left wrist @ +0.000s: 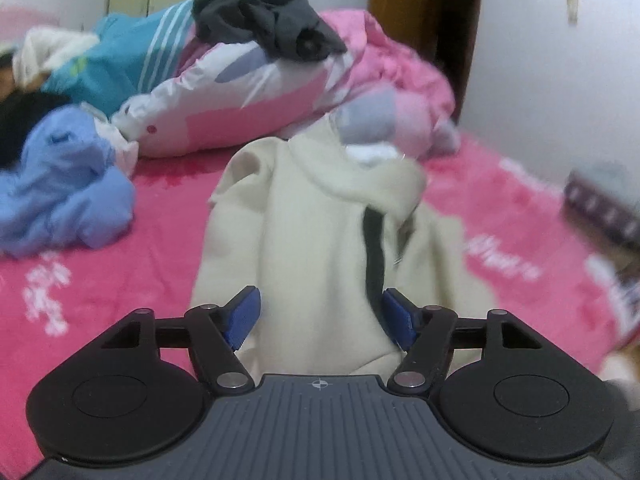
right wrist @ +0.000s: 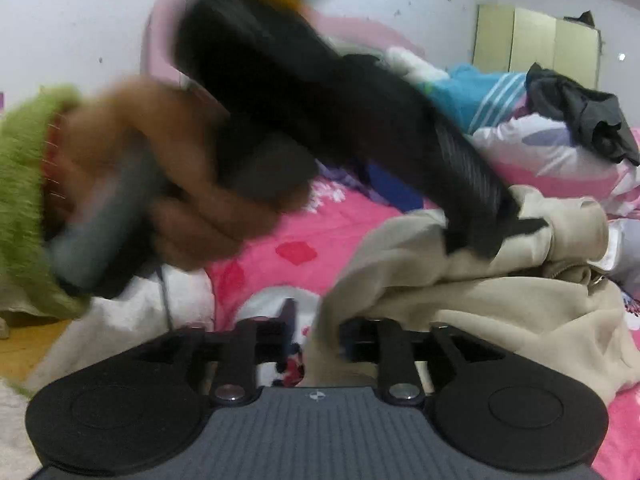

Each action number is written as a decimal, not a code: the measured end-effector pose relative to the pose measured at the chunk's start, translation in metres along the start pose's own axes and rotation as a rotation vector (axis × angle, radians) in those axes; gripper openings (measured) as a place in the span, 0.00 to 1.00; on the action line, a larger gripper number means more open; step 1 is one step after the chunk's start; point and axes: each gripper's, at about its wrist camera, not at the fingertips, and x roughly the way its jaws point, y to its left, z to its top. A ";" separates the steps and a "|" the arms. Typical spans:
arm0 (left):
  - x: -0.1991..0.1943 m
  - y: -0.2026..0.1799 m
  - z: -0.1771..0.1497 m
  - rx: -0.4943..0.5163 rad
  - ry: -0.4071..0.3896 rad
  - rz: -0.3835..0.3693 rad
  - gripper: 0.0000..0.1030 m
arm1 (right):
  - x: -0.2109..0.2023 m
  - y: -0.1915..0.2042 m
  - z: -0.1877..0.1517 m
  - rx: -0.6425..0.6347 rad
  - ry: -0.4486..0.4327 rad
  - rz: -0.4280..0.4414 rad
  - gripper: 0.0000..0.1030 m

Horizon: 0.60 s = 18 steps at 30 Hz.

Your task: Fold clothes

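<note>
Hoodie [left wrist: 320, 248], cream w/ a dark stripe running down near its 3 o'clock side, sits mid-bed on the pink bedsheet [left wrist: 120, 280], hood end twd 12 o'clock, hem end at 6 o'clock up against the left gripper [left wrist: 320, 316]. Left gripper's blue pads stand apart w/ the hem cloth between them; pads look to flank the fabric rather than pinch it, so I'd call it open around the hem, not clamped. Right gripper [right wrist: 316, 340] is blurred, but its fingers sit close w/ a strip of the cream cloth rising between them, so it reads as pinched on the hoodie's edge; not 100% sure given blur. In the right wrist view a hand [right wrist: 192, 184] in a green sleeve [right wrist: 24, 200] holds the other gripper at abt 10 o'clock, its nose down on the hoodie. Progress, as a judgement: garment is bunched and rumpled, one sleeve humped at 10 o'clock, no flat crisp fold visible, so this piece isn't folded as it lies. More left besides: blue garment [left wrist: 68, 184] crumpled at 9 o'clock, dark grey garment [left wrist: 268, 24] heaped on the quilt [left wrist: 240, 96] at 12 o'clock, teal striped garment [left wrist: 120, 60] at 11. No neat folded stack shows in either view.
</note>
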 end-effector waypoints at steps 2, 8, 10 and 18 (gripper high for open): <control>0.004 0.001 0.000 -0.014 0.005 0.021 0.34 | -0.017 -0.005 -0.004 0.018 -0.028 0.002 0.45; 0.000 0.028 -0.009 -0.129 0.005 0.123 0.07 | -0.067 -0.066 -0.015 0.212 -0.077 -0.133 0.52; -0.007 0.045 -0.015 -0.194 0.000 0.172 0.06 | -0.080 -0.102 -0.020 0.339 -0.078 -0.220 0.62; -0.033 0.108 -0.041 -0.417 -0.016 0.340 0.06 | -0.064 -0.198 -0.022 0.715 -0.041 -0.284 0.62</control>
